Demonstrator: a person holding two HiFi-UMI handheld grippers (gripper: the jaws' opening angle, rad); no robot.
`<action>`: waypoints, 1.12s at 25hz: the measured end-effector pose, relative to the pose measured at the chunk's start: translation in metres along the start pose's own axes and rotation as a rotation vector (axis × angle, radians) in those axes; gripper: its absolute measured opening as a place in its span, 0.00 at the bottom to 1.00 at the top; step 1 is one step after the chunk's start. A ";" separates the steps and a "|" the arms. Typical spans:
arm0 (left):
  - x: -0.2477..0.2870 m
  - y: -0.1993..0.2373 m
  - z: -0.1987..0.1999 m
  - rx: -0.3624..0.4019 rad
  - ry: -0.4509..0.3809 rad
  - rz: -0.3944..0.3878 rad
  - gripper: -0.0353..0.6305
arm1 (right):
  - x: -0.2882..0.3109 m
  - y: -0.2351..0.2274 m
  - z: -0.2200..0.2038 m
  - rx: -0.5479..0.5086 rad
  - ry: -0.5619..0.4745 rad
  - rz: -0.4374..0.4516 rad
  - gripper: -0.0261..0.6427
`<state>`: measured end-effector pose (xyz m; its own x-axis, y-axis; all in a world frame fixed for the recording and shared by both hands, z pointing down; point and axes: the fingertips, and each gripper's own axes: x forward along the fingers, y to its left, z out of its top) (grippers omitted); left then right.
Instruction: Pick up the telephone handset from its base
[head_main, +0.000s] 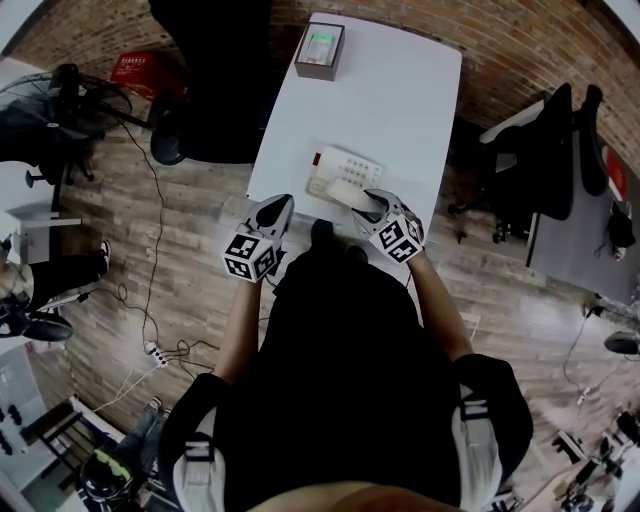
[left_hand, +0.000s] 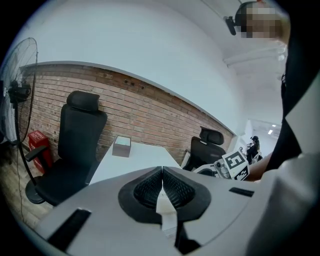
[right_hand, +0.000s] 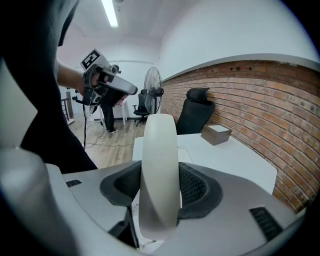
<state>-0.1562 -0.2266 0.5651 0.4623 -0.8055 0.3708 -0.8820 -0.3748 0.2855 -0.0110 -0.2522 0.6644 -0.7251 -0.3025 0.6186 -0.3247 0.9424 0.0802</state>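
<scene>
Clamping the cream-white curved plastic telephone handset (right_hand: 160, 170) across its middle, the right gripper (head_main: 372, 208) holds it on edge over the near end of the pale push-button telephone base (head_main: 345, 165) on the white rectangular table (head_main: 400, 90), probably to lift it clear of the cradle. The left gripper (left_hand: 162, 187), jaws pressed together on nothing, hangs beside the table's near edge, out of the way. The handset's lower end and cord are hidden behind the jaws.

Telephone base (head_main: 347, 164) on table (head_main: 400, 90), box (head_main: 320, 50) behind

Handset (head_main: 347, 192) end hidden under right gripper (head_main: 374, 206); base (head_main: 345, 163) keys too small.
</scene>
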 end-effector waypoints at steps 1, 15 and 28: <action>-0.001 -0.003 -0.001 0.000 -0.001 0.002 0.08 | -0.003 0.000 0.001 0.016 -0.012 0.003 0.35; -0.019 -0.027 -0.020 -0.020 0.006 0.028 0.08 | -0.038 0.007 0.017 0.102 -0.088 -0.002 0.35; -0.024 -0.059 -0.040 -0.028 0.002 0.021 0.08 | -0.072 0.015 0.017 0.160 -0.179 -0.002 0.35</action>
<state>-0.1120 -0.1666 0.5747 0.4440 -0.8121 0.3785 -0.8886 -0.3449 0.3023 0.0264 -0.2184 0.6078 -0.8161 -0.3378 0.4689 -0.4074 0.9117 -0.0523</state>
